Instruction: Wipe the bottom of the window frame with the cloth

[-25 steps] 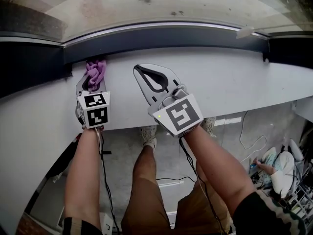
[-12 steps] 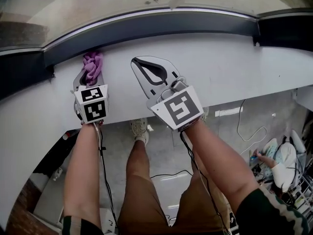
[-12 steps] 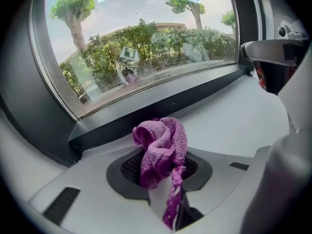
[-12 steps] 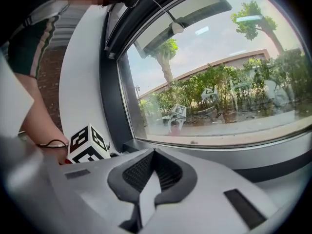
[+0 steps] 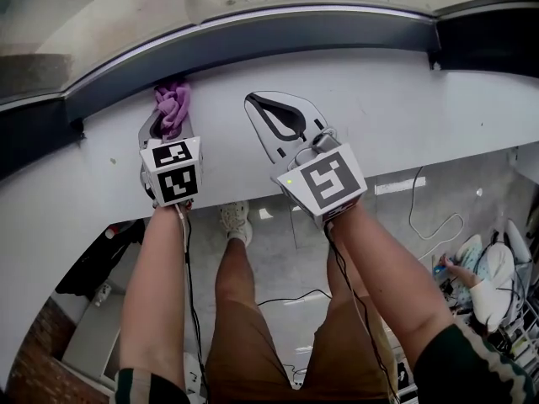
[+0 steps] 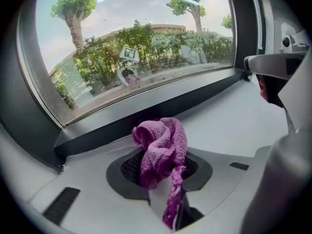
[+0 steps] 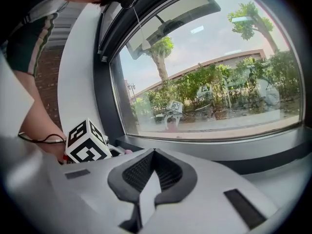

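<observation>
A crumpled purple cloth is pinched in my left gripper, which is shut on it. The cloth's bunched end lies on the white sill right beside the dark bottom window frame; I cannot tell whether it touches the frame. My right gripper is shut with nothing in it and rests on the sill to the right of the left one, a little short of the frame.
The white sill runs wide to the right and ends at a front edge near my wrists. Dark frame uprights stand at both ends. Below are the person's legs, floor cables and clutter.
Both grippers have shifted slightly to the right along the sill, the cloth staying against the frame's foot. Both jaws stay as they were.
</observation>
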Demonstrator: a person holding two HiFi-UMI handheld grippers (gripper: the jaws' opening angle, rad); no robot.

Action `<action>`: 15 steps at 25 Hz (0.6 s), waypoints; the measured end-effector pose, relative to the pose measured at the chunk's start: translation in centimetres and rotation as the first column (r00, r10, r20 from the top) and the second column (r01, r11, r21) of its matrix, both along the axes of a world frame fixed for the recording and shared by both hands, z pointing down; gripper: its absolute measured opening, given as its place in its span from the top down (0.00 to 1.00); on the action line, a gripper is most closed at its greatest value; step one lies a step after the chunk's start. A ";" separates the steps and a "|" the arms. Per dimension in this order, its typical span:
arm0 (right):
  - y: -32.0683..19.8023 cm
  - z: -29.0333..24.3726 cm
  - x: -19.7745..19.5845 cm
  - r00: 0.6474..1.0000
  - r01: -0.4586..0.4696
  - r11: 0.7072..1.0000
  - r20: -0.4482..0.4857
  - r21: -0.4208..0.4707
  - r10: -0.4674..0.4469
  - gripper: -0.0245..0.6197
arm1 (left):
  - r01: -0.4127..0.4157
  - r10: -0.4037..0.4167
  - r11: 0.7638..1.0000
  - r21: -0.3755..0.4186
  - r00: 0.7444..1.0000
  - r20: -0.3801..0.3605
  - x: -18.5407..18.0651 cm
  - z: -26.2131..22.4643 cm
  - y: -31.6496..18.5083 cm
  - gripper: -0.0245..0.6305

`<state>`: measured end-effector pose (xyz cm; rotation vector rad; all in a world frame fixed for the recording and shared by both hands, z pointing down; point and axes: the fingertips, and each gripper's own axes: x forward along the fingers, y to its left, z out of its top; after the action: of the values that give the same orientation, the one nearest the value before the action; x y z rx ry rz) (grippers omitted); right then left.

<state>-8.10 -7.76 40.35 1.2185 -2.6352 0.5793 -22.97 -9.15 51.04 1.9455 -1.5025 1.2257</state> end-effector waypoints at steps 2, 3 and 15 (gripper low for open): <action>0.1 0.1 1.0 1.000 -0.011 1.000 0.003 -0.008 0.011 0.94 | -0.003 0.003 1.000 0.000 1.000 -0.006 1.3 0.0 -0.1 0.78; 0.2 0.1 1.5 1.000 -0.016 1.000 0.003 -0.011 0.016 0.94 | -0.006 0.006 1.000 0.000 1.000 -0.012 2.0 0.0 -0.2 0.78; 0.6 0.1 8.4 0.997 -0.075 0.997 -0.014 -0.031 0.075 0.94 | -0.037 0.037 0.999 -0.005 0.998 -0.057 10.2 0.0 -0.5 0.78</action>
<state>0.32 -7.15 40.41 1.3122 -2.5692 0.6218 -12.77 -9.65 51.05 1.9953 -1.4393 1.1782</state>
